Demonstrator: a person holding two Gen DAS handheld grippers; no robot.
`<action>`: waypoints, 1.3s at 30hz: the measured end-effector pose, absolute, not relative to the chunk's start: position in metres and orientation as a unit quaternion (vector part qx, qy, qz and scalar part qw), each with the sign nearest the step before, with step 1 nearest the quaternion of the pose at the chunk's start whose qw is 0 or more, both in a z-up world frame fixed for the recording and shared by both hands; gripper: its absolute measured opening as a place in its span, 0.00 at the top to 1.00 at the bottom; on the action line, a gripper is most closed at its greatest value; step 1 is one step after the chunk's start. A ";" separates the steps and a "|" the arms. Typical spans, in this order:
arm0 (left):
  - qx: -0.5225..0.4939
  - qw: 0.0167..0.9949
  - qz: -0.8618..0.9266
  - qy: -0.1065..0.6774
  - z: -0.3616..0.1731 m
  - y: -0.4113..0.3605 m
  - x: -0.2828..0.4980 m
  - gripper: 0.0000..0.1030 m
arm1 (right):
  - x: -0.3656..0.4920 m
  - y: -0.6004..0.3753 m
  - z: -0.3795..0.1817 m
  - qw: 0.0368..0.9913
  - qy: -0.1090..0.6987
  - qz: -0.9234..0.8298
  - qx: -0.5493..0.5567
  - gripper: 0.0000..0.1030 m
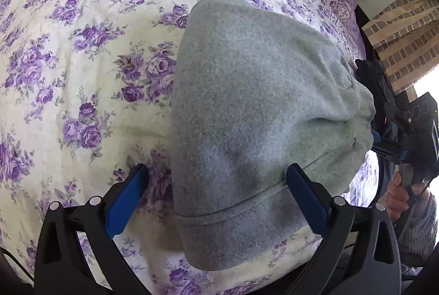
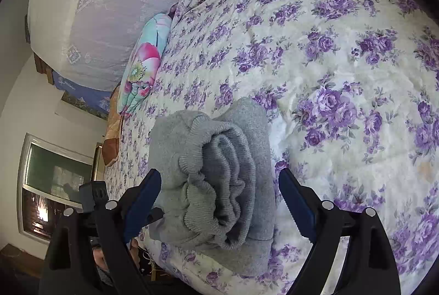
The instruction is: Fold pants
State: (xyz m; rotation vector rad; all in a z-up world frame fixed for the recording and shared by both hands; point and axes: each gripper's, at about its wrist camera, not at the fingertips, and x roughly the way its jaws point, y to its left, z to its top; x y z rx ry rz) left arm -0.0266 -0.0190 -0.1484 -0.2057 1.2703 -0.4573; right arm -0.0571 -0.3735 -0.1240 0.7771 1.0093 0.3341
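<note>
The grey pants (image 1: 247, 102) lie folded in a thick bundle on the floral bedspread (image 1: 82, 75). My left gripper (image 1: 216, 188) is open, its blue fingers standing either side of the bundle's hem end. In the right wrist view the pants (image 2: 219, 179) show their bunched ribbed waistband end, and my right gripper (image 2: 219, 199) is open around it with the jaws apart from the cloth. The right gripper also shows in the left wrist view (image 1: 406, 135), at the bundle's right end.
A folded bright floral cloth (image 2: 142, 67) lies at the far side of the bed, beside a white lace-covered headboard (image 2: 109, 6). The bed's edge runs just below the pants (image 2: 192, 262). A window (image 2: 55, 185) is at left.
</note>
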 end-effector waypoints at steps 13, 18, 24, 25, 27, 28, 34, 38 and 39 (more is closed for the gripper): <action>-0.143 0.744 -0.225 0.612 -0.166 -0.016 -0.016 0.04 | -0.027 -0.374 -0.164 0.758 0.481 0.186 0.399 0.14; -0.168 0.733 -0.231 0.617 -0.170 -0.013 -0.015 0.05 | -0.022 -0.377 -0.176 0.750 0.467 0.210 0.419 0.14; -0.145 0.722 -0.277 0.618 -0.166 -0.036 -0.020 0.05 | -0.014 -0.377 -0.182 0.747 0.464 0.224 0.420 0.14; -0.147 0.720 -0.278 0.619 -0.167 -0.037 -0.020 0.05 | -0.013 -0.378 -0.185 0.746 0.466 0.224 0.420 0.14; -0.169 0.711 -0.281 0.622 -0.172 -0.034 -0.019 0.05 | -0.012 -0.378 -0.187 0.743 0.468 0.227 0.420 0.13; -0.181 0.706 -0.282 0.624 -0.175 -0.032 -0.019 0.05 | -0.012 -0.377 -0.187 0.743 0.468 0.231 0.418 0.11; -0.185 0.706 -0.287 0.621 -0.179 -0.031 -0.022 0.04 | -0.008 -0.365 -0.183 0.747 0.486 0.245 0.383 0.04; -0.189 0.711 -0.293 0.611 -0.180 -0.029 -0.025 0.04 | -0.008 -0.364 -0.182 0.749 0.484 0.245 0.381 0.04; -0.187 0.712 -0.291 0.610 -0.180 -0.027 -0.027 0.04 | -0.010 -0.364 -0.182 0.752 0.480 0.244 0.380 0.04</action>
